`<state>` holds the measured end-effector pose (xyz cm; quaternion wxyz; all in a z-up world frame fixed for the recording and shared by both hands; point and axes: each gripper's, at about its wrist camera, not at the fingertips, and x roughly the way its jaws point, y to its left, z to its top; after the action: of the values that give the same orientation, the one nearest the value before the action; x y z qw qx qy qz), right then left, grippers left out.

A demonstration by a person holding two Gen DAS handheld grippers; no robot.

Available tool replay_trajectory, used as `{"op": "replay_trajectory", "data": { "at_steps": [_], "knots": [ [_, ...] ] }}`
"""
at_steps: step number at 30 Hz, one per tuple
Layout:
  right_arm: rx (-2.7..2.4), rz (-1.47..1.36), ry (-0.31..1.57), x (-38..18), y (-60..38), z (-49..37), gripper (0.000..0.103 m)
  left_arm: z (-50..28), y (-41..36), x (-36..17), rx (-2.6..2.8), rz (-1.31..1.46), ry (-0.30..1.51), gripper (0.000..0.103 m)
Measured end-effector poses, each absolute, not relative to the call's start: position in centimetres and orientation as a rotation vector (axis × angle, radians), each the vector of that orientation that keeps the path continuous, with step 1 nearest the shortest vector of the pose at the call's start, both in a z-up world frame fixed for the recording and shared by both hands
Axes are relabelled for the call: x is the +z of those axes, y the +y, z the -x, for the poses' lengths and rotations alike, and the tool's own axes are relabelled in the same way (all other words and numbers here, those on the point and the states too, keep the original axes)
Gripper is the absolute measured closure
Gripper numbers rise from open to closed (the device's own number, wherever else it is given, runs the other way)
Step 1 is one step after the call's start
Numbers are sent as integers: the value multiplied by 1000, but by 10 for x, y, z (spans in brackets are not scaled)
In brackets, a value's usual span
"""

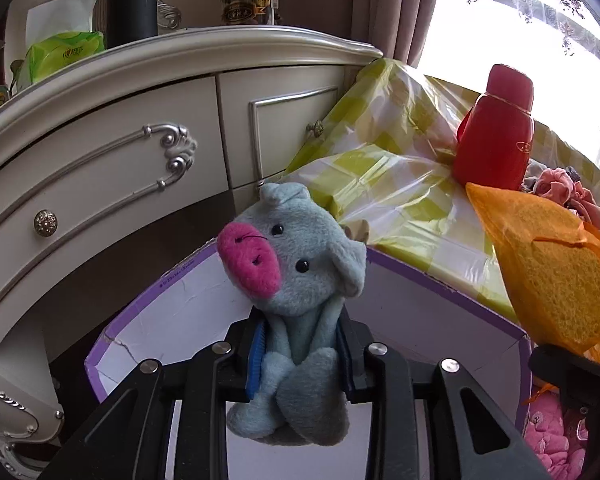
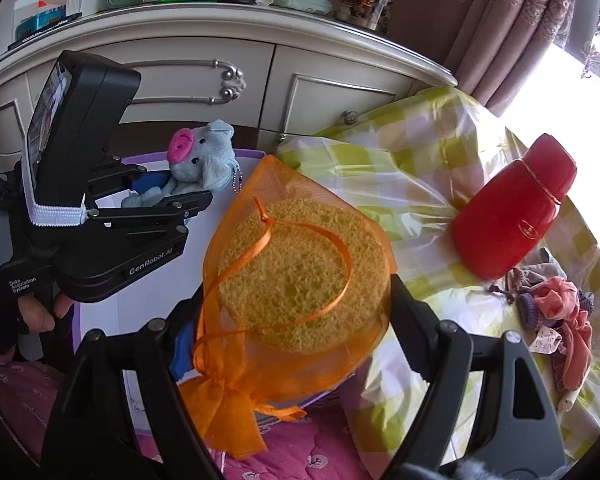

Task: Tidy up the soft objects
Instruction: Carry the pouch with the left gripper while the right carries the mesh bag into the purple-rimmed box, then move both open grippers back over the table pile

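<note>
Left gripper (image 1: 300,344) is clenched on the small grey-blue plush pig with a pink snout (image 1: 296,280), pinched at the waist, head above the fingers and legs hanging below. It hangs over the white cardboard box with purple edging (image 1: 180,312), which sits near left of the table.

Right gripper (image 2: 292,320) is clamped on the round yellow sponge in an orange mesh drawstring bag (image 2: 300,280), held just right of the pig and over the box's right side.

Risks I see:
- Both grippers crowd the same opening. If I lower them together, the sponge bag may brush the left gripper.
- The orange ribbon (image 2: 300,248) loops loose across the sponge; it could snag a finger on release and drag the bag back out.
- The pig's grip is narrow and on soft fill, so a quick tilt could let it slide.
- Box depth is hard to judge through the fisheye; I think it is shallow, so a drop might bounce out.
- The red plastic bottle (image 2: 512,208) stands on the green-checked tablecloth (image 2: 420,152), well right, with a heap of small pink and purple fabric items (image 2: 556,308) nearer still to collect.
</note>
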<state>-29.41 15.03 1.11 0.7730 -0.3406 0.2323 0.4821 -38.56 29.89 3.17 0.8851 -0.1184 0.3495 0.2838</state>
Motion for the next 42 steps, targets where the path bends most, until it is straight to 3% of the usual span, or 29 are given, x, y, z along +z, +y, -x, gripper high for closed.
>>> {"op": "replay_trajectory", "data": {
  "at_steps": [5,8,10,16,24,27,29,36,42],
  "knots": [
    [1090,744,529,1,156,300,21,408,308,25,633,260,767,71],
    [1155,732,576,-3,158,302,20,417,310,23,619,258,794,65],
    [1192,727,606,-5,159,302,20,419,309,24,605,255,811,47],
    [1201,650,624,-1,144,290,20,425,301,53,645,202,704,15],
    [1240,283,702,23,83,229,16,396,280,94,606,99,602,11],
    [1115,217,692,23,43,199,15,372,255,107,524,14,577,0],
    [1002,134,716,19,8,170,15,348,234,109,415,-23,576,0],
    [535,-56,793,-13,-114,85,15,208,144,62,37,26,808,0],
    [353,-122,809,-29,-175,35,15,105,68,20,-5,-2,802,0]
  ]
}}
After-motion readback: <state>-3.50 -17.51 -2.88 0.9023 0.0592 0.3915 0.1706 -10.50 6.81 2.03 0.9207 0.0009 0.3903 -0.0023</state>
